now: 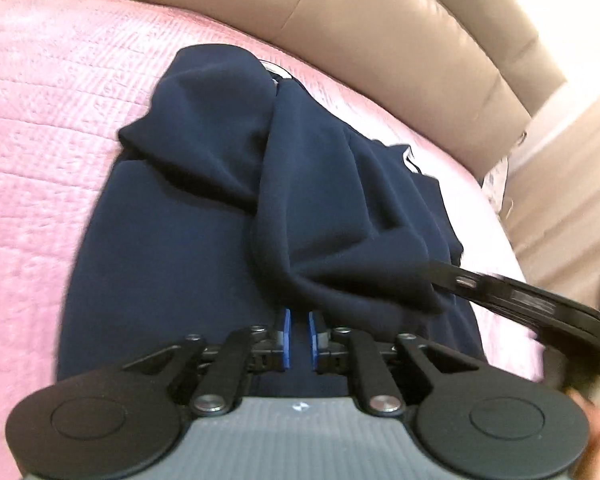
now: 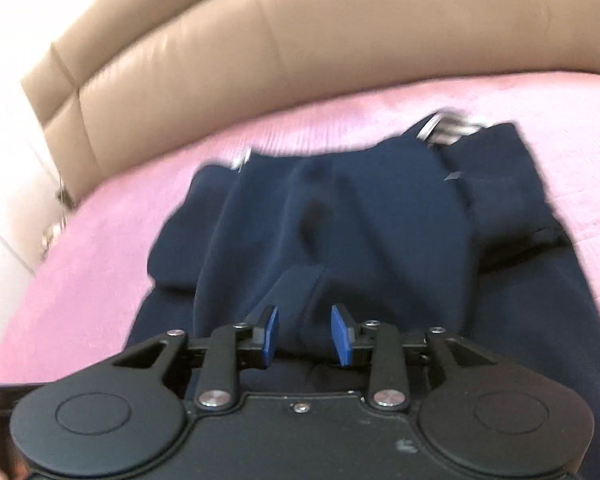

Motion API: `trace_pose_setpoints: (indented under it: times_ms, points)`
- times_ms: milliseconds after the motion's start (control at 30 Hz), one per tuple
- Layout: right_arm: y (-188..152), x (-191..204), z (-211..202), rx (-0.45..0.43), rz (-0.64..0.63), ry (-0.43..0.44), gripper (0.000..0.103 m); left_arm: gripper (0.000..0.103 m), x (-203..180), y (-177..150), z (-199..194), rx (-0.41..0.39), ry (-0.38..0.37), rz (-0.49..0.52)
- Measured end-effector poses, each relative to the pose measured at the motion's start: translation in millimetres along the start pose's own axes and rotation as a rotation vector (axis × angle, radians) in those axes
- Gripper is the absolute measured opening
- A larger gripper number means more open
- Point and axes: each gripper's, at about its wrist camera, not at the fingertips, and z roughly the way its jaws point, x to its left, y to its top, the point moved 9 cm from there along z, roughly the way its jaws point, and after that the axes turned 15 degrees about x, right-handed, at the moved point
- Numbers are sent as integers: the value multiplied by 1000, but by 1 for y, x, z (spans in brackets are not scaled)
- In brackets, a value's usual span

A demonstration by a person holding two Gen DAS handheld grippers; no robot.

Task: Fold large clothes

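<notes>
item: navy garment (image 1: 228, 216), heaped on the pink bed cover (image 1: 40, 128) just ahead of both tools; left hand-held gripper (image 1: 299, 334) nearly closed, holding nothing; right hand-held gripper (image 2: 305, 334) partly open around a fold, unclamped; risk: fold slipping, bunching worse.

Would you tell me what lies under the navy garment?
The navy garment lies on a pink quilted bedspread, visible all round it. What the cloth covers beneath cannot be seen.
</notes>
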Motion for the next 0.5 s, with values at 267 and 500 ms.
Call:
trace_pose_setpoints:
  times_ms: [267,500]
  points:
    - [-32,3,-25,68,-27,20,40,14,34,-53,-75,19,211,16]
    - [-97,-33,-119,110,-40,-11,46,20,49,-89,-143,-4,284,21]
